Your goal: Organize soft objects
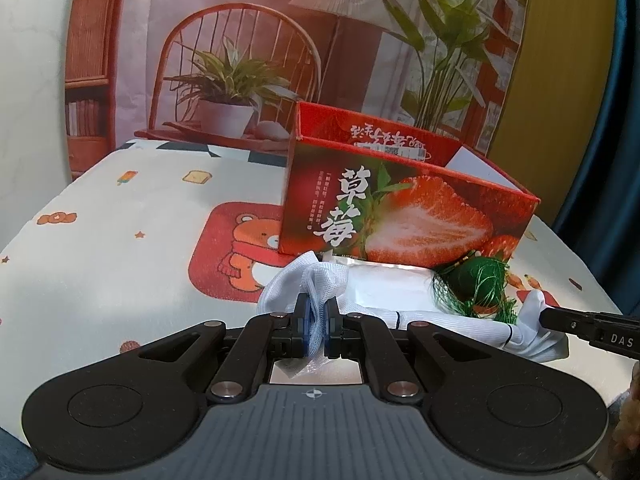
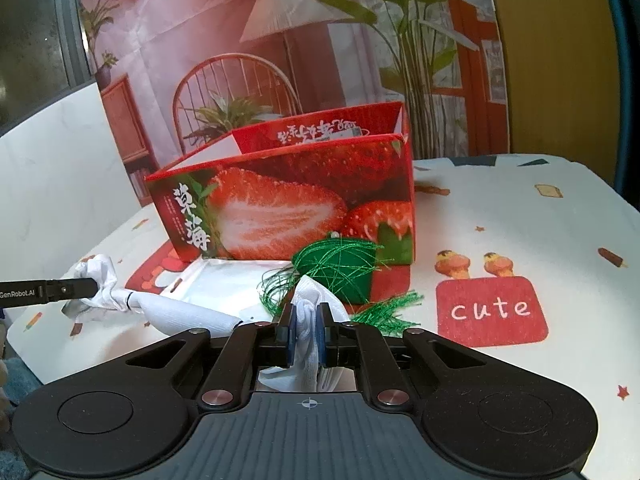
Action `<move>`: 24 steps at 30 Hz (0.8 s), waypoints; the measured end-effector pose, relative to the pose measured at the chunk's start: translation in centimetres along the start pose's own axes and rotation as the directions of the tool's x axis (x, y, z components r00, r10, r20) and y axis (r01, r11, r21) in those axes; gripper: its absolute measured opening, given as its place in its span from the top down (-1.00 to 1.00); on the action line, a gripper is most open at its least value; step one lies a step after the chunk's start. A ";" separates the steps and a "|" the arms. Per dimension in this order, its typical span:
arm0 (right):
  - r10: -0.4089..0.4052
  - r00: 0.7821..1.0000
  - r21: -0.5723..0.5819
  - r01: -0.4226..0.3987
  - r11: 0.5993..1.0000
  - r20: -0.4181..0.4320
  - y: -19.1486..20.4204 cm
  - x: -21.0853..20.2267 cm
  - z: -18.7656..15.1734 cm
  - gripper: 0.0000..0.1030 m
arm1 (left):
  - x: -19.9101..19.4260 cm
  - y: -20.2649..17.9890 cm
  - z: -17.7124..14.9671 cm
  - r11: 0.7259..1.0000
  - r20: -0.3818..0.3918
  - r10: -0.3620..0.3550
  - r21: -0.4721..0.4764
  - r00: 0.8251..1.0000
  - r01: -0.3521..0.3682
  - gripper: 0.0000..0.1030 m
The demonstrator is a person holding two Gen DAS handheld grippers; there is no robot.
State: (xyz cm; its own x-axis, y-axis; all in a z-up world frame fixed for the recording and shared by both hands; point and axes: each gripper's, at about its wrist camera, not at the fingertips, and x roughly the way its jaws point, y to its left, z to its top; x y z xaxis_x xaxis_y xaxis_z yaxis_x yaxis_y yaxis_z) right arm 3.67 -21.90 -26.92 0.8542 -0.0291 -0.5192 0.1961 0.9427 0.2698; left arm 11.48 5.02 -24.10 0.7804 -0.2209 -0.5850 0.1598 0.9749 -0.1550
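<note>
Left wrist view. Left hand-held gripper (image 1: 316, 322) pinched on a bunched end of white cloth (image 1: 376, 316), blue pads (image 1: 305, 320) pressed against the mesh-like fabric from both sides. Cloth stretched from this grip toward the right hand-held gripper (image 1: 540, 318), which enters from the right edge with its finger buried in the far end of the same cloth. Open-topped strawberry box (image 1: 404, 208) standing just behind the cloth, on the counter (image 1: 120, 240) with its cartoon-print cover. Green tassel ornament (image 1: 476, 284) at the box's front right corner, lying against the cloth. Silvery white flat pouch (image 1: 384, 280) between the box and the cloth.

Right wrist view. Right hand-held gripper (image 2: 306, 334) clamped on a thick fold of the white cloth (image 2: 188, 314), fabric bulging out above and below the blue pads (image 2: 291, 336). Cloth running leftward in front of the strawberry box (image 2: 288, 204) to the left hand-held gripper (image 2: 90, 286), whose dark finger sits in the crumpled far end. Green tassel ornament (image 2: 340, 268) touching the box's front face, directly beyond the right grip. White pouch (image 2: 216, 284) flat on the counter (image 2: 540, 224) in front of the box, behind the cloth.
</note>
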 end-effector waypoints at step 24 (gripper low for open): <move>-0.059 0.991 0.040 0.064 0.997 -0.118 -0.9 1.7 -1.3 0.44 | 2.2 0.1 -1.5 1.000 -0.140 -0.008 0.006 0.990 0.009 0.86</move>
State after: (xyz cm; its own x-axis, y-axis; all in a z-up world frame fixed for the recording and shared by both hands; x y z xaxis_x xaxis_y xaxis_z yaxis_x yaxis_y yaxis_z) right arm 4.35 -22.39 -29.10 0.7785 -0.0454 -0.6260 0.2695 0.9249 0.2681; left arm 12.30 4.56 -26.54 0.6866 -0.2303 -0.6896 0.1701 0.9731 -0.1555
